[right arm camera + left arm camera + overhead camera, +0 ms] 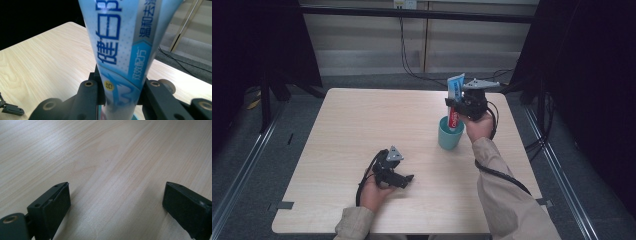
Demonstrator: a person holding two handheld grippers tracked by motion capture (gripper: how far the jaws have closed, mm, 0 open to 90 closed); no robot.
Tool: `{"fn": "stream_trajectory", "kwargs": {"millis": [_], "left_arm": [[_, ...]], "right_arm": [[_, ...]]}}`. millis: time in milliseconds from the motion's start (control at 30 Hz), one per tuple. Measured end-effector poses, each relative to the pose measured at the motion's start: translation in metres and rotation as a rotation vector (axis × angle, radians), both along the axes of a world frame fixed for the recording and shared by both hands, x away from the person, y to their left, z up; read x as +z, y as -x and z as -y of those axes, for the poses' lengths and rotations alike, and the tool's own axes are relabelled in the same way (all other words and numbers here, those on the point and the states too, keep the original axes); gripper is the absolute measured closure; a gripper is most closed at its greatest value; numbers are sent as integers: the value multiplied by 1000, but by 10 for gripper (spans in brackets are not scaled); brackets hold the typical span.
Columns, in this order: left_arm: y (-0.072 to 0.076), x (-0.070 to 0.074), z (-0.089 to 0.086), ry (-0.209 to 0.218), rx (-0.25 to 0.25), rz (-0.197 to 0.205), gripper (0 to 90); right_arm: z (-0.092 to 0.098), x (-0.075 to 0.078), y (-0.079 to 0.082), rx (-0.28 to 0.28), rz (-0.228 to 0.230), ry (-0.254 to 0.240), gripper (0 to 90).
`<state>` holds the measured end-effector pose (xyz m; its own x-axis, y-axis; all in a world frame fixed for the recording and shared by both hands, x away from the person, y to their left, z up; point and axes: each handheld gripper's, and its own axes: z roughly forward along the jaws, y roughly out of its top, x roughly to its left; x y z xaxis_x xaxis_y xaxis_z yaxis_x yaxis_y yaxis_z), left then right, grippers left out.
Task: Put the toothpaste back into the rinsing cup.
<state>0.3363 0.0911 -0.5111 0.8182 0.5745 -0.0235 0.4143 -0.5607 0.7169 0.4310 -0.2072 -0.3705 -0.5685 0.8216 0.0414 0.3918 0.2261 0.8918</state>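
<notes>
While clamped in the right tongs, blue-and-white plastic toothpaste tube stands upright in teal cup.
Cup sits far right on pale wooden counter; left tongs near, jaws wide, empty.

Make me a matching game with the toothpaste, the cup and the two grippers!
Things:
1. toothpaste tube
2. cup
3. left gripper
4. right gripper

States:
A. teal, standing on the table
B. open, holding nothing, low over the wood
C. blue and white, upright, lower end in the cup
D. shut on the tube, above the cup

Pairs: 1-C, 2-A, 3-B, 4-D
</notes>
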Motion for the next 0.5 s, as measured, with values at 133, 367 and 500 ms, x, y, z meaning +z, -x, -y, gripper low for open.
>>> {"fn": "stream_trajectory", "kwargs": {"millis": [133, 367, 500], "left_arm": [[0, 0, 0, 1, 0, 1, 75], [0, 0, 0, 1, 0, 1, 75], [0, 0, 0, 2, 1, -1, 75]], "right_arm": [[2, -6, 1, -6, -12, 1, 734], [5, -18, 1, -18, -23, -5, 731], [5, -23, 1, -17, -31, -4, 730]]}}
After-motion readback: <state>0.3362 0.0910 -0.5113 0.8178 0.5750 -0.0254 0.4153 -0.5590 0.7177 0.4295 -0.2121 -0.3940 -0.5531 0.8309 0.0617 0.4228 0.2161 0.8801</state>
